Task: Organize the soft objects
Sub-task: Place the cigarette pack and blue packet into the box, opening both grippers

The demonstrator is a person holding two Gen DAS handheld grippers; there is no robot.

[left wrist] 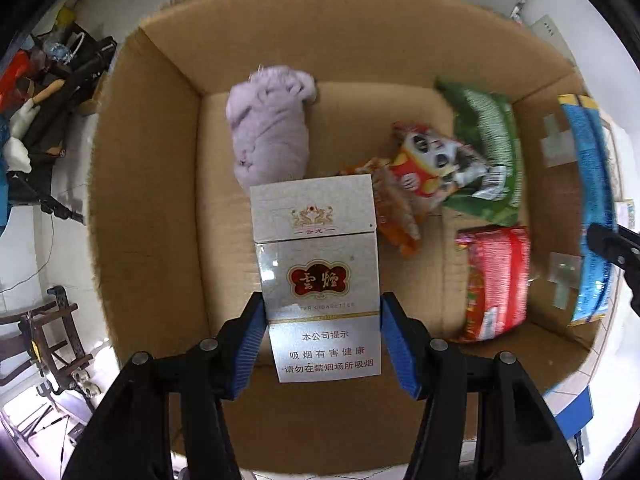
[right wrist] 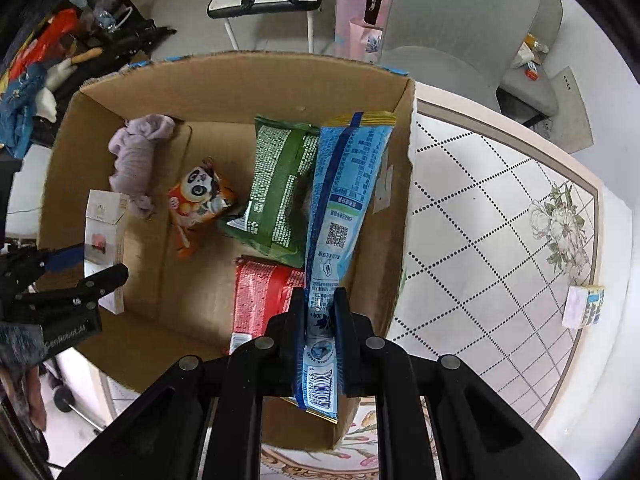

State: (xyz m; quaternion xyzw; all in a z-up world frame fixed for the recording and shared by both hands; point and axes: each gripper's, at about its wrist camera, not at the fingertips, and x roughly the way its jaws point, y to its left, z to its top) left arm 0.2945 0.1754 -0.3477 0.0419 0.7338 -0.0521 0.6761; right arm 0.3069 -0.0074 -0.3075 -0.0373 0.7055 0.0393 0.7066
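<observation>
- The left tongs (left wrist: 322, 344) are clamped on a white cigarette pack (left wrist: 318, 272), blue pads pressing on both of its narrow sides; the pack hangs upright over the left part of the cardboard box (left wrist: 148, 168), above the floor of the box and not yet resting on it.
- The right tongs (right wrist: 320, 320) are closed tight on the lower end of a long blue packet (right wrist: 344, 200); the packet stands over the right side of the box, close to the right wall.
- Already lying on the box floor: a crumpled lilac cloth (left wrist: 268, 132) toward the far left corner, a small panda snack bag (left wrist: 432, 164) near the middle, a green packet (left wrist: 488, 152) at the far right, and a red packet (left wrist: 496, 280) at the near right.
- The orange wrapper (left wrist: 396, 208) lies partly under the panda bag; what it holds cannot be told.
- Progress, as judged: well advanced. Four or five items are inside the box, and two more are held over it, awaiting release.
- Remaining, as judged: lowering and releasing both held items. One small white block (right wrist: 582, 306) sits on the tiled worktop (right wrist: 500, 220) to the right of the box; whether it belongs to the task cannot be told.
</observation>
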